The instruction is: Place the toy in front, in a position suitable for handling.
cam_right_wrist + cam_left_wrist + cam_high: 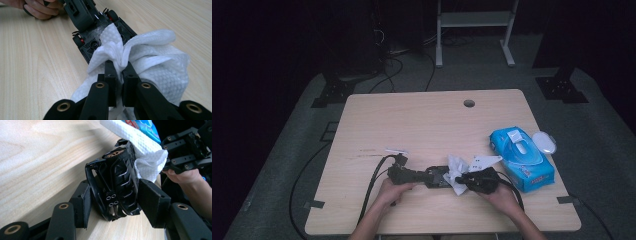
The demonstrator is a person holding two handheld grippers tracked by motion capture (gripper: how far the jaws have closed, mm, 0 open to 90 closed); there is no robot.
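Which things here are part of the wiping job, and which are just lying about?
In use:
- toy car, clamped in the left tool
- wipe, pinched in the right tool and pressed against the car

Lying about:
- blue wipes pack
- white lid beside the pack
- white strip on the table

High view: dim room, black at upper left and right edges of the frame; only the table [432, 125] is moderately lit from above, slightly soft. Both gripper views: brighter, even light; the white wipe [150, 57] is near overexposed; wood grain blurs toward the upper left; nearest jaws soft, shadows faint
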